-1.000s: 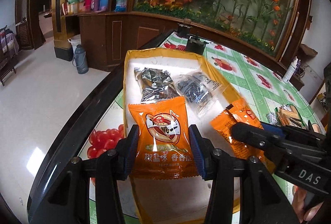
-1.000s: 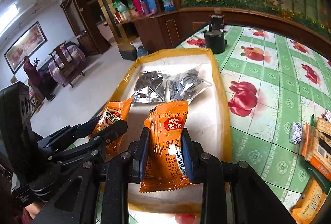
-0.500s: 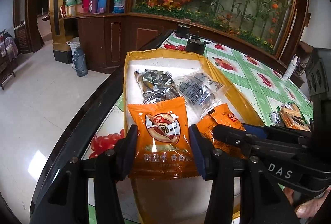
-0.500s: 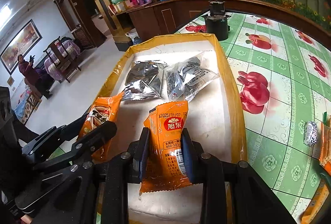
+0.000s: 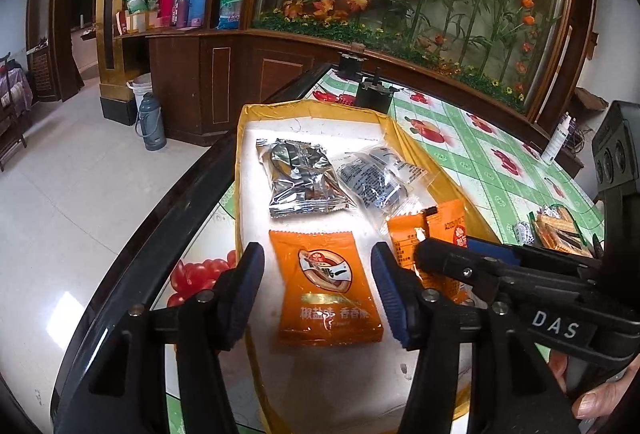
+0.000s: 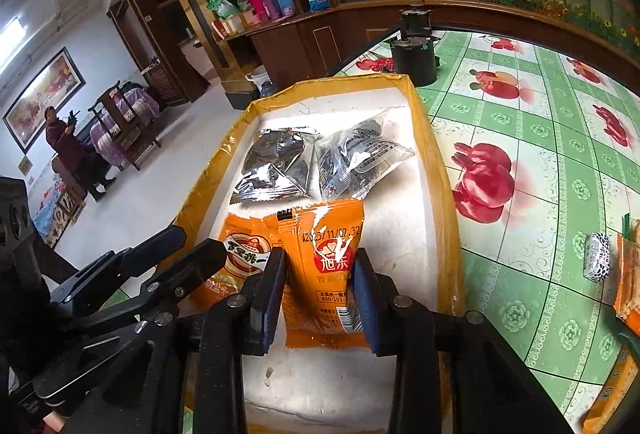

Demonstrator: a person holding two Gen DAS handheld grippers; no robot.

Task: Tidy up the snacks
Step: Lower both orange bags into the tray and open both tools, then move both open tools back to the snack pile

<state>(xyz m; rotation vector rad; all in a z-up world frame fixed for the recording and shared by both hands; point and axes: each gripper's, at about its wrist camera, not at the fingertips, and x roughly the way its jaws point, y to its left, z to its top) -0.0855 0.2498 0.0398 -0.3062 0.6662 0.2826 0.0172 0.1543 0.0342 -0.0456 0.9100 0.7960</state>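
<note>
Green tiled tabletop [image 6: 560, 169], yellow-rimmed tray [image 6: 434, 161] at its left edge, left claw [image 5: 318, 288] opening, clear of orange packet [image 5: 326, 290], right claw [image 6: 320, 294] opening around second orange packet [image 6: 324, 266], near tray floor left bare.

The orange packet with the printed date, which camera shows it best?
The right wrist view: the dated orange packet fills the centre between the right gripper's opening jaws, date readable. The left wrist view shows only its upper part, the rest behind that gripper's fingers.

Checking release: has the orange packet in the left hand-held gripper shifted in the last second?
No. The orange packet lies at the same spot below the silver packet; only the jaws are opening off it.
</note>
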